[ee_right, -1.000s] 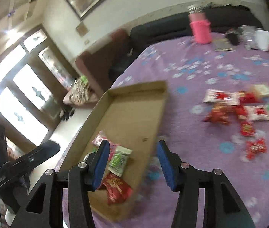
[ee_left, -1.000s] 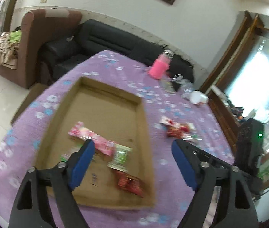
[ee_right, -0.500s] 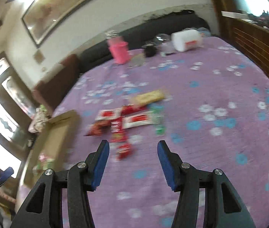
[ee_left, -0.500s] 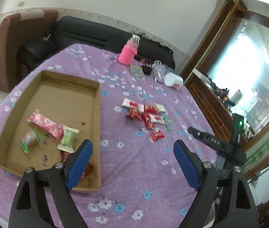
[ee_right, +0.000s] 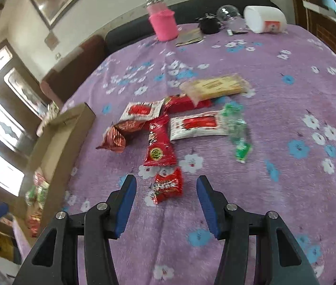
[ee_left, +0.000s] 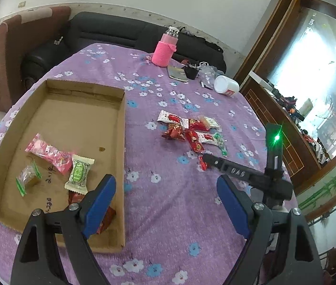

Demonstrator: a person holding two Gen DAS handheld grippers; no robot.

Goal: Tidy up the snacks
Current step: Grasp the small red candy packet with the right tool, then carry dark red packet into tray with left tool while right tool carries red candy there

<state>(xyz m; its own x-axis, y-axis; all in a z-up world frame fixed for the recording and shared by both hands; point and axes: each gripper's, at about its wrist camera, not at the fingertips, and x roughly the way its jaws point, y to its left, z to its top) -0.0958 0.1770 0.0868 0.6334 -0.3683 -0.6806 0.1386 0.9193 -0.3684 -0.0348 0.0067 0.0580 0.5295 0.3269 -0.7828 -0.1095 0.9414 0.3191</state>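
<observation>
**Right gripper lined up on the nearest loose packet**

Landmark: the cardboard tray (ee_left: 120, 128) on the purple flowered cloth (ee_left: 168, 201).

Right gripper (ee_right: 165, 190): jaws part open, nothing between the pads. The small red packet (ee_right: 168, 186) lies flat on the cloth just ahead of the gap, well apart from the tray and at the near end of the snack pile (ee_right: 182, 118).

Left gripper (ee_left: 165, 197): jaws wide and empty, hovering beside the tray's near corner. Inside the tray lie a pink packet (ee_left: 49, 152), a green-and-white packet (ee_left: 80, 173) and a small clear one (ee_left: 26, 177).

Handling, as judged: the red packet looks light, soft and crinkly, with slick film that may slide on the cloth. Best taken across its puffed middle, pads on the two long edges, pressing down slightly so the wrapper bunches instead of skating away. A firm squeeze risks crushing the contents.
</observation>
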